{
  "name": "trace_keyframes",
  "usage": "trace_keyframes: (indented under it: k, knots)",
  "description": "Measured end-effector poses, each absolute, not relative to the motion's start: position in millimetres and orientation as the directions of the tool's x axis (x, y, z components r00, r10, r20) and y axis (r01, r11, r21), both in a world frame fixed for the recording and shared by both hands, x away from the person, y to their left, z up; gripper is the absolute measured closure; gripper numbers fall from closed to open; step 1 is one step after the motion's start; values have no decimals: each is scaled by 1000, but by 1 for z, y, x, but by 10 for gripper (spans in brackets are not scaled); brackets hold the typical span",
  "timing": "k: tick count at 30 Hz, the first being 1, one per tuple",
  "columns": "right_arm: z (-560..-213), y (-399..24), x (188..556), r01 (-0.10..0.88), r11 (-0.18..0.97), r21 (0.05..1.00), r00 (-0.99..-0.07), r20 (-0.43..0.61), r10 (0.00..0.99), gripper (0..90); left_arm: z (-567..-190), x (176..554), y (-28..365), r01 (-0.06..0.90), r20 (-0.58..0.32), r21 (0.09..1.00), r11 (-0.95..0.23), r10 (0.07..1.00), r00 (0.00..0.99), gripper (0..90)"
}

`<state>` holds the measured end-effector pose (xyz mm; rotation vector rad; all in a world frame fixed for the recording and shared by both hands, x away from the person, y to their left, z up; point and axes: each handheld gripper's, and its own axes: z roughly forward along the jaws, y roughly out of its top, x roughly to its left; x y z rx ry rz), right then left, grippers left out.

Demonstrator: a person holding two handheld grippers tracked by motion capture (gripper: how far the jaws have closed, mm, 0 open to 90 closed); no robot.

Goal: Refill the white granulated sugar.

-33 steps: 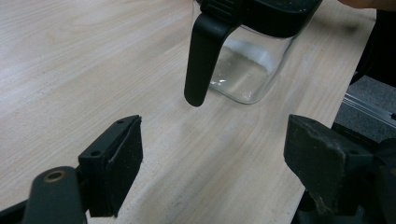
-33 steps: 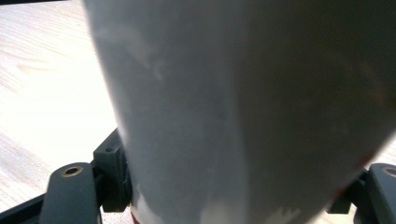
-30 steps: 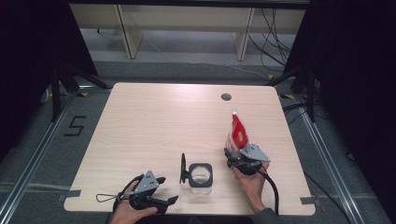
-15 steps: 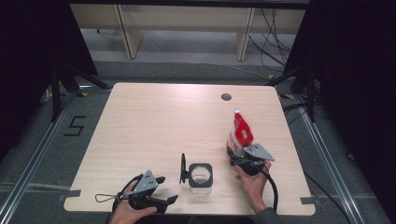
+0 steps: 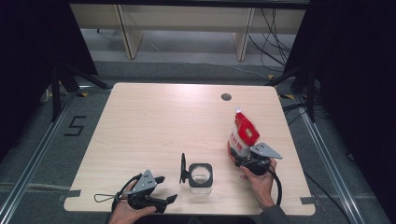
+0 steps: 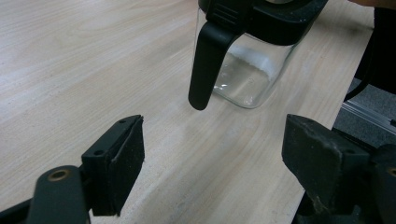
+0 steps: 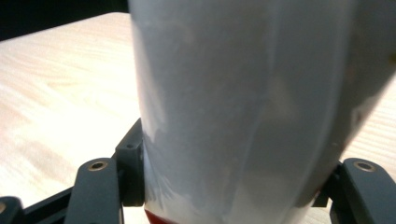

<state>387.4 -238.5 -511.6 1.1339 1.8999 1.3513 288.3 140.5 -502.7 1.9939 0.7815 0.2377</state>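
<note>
A red and white pouch stands tilted at the right side of the table, its spout pointing up and away. My right gripper grips its lower end. In the right gripper view both pads press into the pouch's pale side; the jaws have just been closing on it. A square glass jar with a black lid rim and a black hanging flap stands near the front edge. My left gripper rests at the front left, open, with its jaws aimed at the jar and nothing between them.
The wooden table has a round cable hole near its far right edge. The front edge runs close under both hands. Dark curtains and metal floor rails flank the table.
The right gripper has shifted slightly to the right and closed on the pouch's base. The left gripper and the jar have stayed put.
</note>
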Motion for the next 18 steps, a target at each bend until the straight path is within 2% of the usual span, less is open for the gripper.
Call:
trace_keyframes:
  k: [1, 2, 5, 6, 11, 14, 16, 18]
  knots:
    - [-511, -239, 384, 329, 142, 934, -500, 45, 865, 362, -503, 288, 140, 434, -153, 835, -338, 614, 774, 206]
    - [-509, -243, 384, 295, 186, 937, -538, 2, 843, 363, -502, 288, 141, 430, -148, 836, -342, 612, 777, 206]
    - [-506, -241, 378, 304, 187, 934, -532, 4, 847, 363, -502, 288, 141, 425, -148, 840, -337, 612, 777, 206]
    - [-505, -244, 379, 272, 215, 938, -544, -34, 838, 364, -502, 288, 142, 425, -144, 840, -338, 615, 775, 206]
    - [-494, -251, 367, 236, 230, 944, -557, -62, 828, 364, -502, 289, 143, 427, -142, 838, -341, 619, 772, 206]
    - [-484, -256, 354, 181, 271, 945, -564, -126, 816, 365, -502, 290, 143, 417, -130, 838, -351, 615, 778, 205]
    - [-481, -256, 349, 176, 276, 945, -569, -131, 812, 365, -502, 290, 143, 417, -130, 838, -351, 615, 778, 205]
    - [-476, -258, 341, 152, 326, 933, -568, -188, 801, 365, -502, 290, 144, 416, -128, 839, -351, 615, 778, 202]
